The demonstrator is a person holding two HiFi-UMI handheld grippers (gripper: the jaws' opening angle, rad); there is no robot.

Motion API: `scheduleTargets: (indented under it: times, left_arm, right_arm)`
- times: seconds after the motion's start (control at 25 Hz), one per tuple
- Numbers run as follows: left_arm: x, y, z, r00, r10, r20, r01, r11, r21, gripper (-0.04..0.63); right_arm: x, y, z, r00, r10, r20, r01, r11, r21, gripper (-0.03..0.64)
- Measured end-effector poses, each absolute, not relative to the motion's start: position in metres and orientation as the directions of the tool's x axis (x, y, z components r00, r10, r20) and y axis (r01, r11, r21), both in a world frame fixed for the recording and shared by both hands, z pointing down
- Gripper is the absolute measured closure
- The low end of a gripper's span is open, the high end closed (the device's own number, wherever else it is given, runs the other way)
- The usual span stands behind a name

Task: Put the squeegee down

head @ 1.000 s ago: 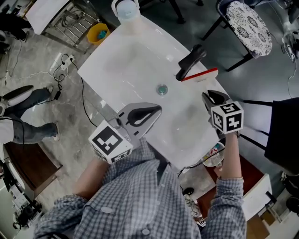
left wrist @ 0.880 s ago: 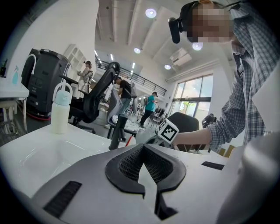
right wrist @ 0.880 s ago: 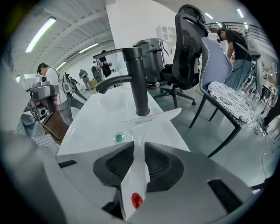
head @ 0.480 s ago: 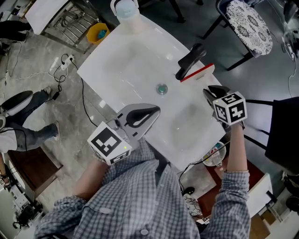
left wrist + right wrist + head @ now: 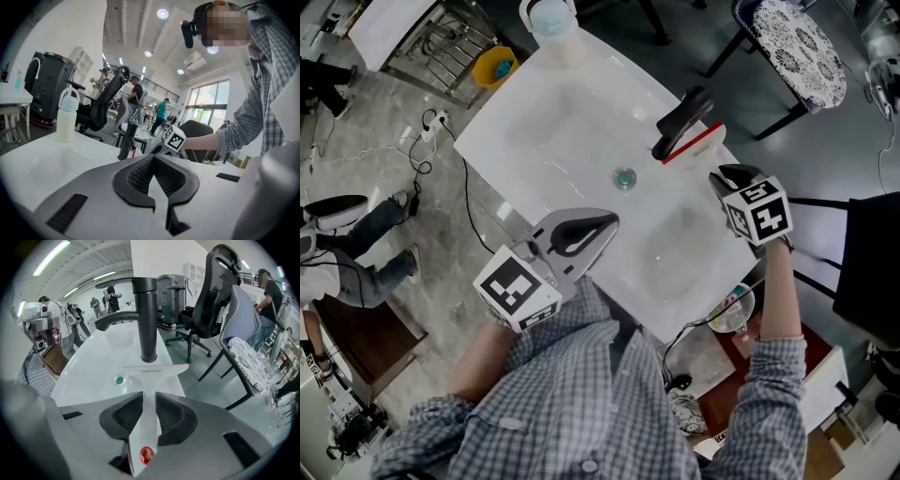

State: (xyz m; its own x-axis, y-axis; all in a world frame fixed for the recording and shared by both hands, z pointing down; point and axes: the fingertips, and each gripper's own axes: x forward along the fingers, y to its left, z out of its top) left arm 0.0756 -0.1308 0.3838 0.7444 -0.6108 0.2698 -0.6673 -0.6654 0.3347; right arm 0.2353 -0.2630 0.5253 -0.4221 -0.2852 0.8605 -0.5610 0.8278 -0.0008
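Observation:
The squeegee (image 5: 695, 142) is white with a red blade edge. Its handle (image 5: 148, 420) sits between the pads of my right gripper (image 5: 729, 180), which is shut on it. The blade (image 5: 154, 371) lies crosswise just in front of the black faucet (image 5: 145, 317), over the right rim of the white sink (image 5: 553, 122). Whether the blade touches the rim I cannot tell. My left gripper (image 5: 605, 222) hovers at the sink's near edge, shut with nothing between its pads (image 5: 140, 176). From the left gripper view, the faucet (image 5: 127, 140) and the right gripper's marker cube (image 5: 174, 138) show beyond it.
A green drain plug (image 5: 625, 178) sits mid-basin. A white bottle (image 5: 551, 19) stands at the sink's far end. A chair with a patterned cushion (image 5: 802, 52) is to the right of the sink. A glass bowl (image 5: 733, 314) sits low beside the sink, a yellow bucket (image 5: 497, 66) on the floor.
My right gripper has moved slightly up the picture and rolled, bringing the squeegee blade closer to the faucet's base. The left gripper has stayed put.

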Motion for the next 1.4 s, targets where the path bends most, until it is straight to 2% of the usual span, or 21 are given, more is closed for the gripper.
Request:
scheduleTargets:
  times: [0.2,0.36,0.76,0.92,1.04,1.24,1.4]
  left_arm:
    - [0.077,-0.132,0.383,0.748,-0.609,0.265,-0.663,-0.669,0.337,0.588]
    - [0.077,-0.133,0.382,0.752,-0.604,0.262,-0.658,-0.673,0.338,0.588]
    - [0.071,-0.134,0.383,0.764,-0.588,0.265,-0.645,-0.687,0.335,0.588]
    - [0.073,-0.136,0.376,0.778,-0.576,0.25,-0.628,-0.707,0.325,0.588]
    - [0.074,-0.136,0.372,0.79,-0.564,0.239,-0.613,-0.725,0.316,0.588]
    - [0.072,-0.135,0.363,0.808,-0.547,0.22,-0.589,-0.75,0.3,0.588]
    - [0.072,-0.138,0.354,0.814,-0.544,0.204,-0.581,-0.762,0.287,0.588]
  right_arm:
    - [0.236,-0.264,0.526,-0.395,-0.321,0.861,-0.561,0.826,0.05,0.535]
    - [0.238,-0.262,0.532,-0.369,-0.331,0.869,-0.565,0.822,0.073,0.497]
    - [0.259,-0.254,0.522,-0.339,-0.422,0.841,-0.659,0.744,0.108,0.479]
    - [0.265,-0.246,0.499,-0.349,-0.497,0.794,-0.711,0.693,0.121,0.479]
    - [0.267,-0.241,0.472,-0.342,-0.612,0.713,-0.77,0.618,0.161,0.479]
    - [0.263,-0.225,0.426,-0.315,-0.752,0.579,-0.865,0.479,0.152,0.573]
    - [0.261,-0.204,0.397,-0.305,-0.807,0.506,-0.906,0.409,0.107,0.594]
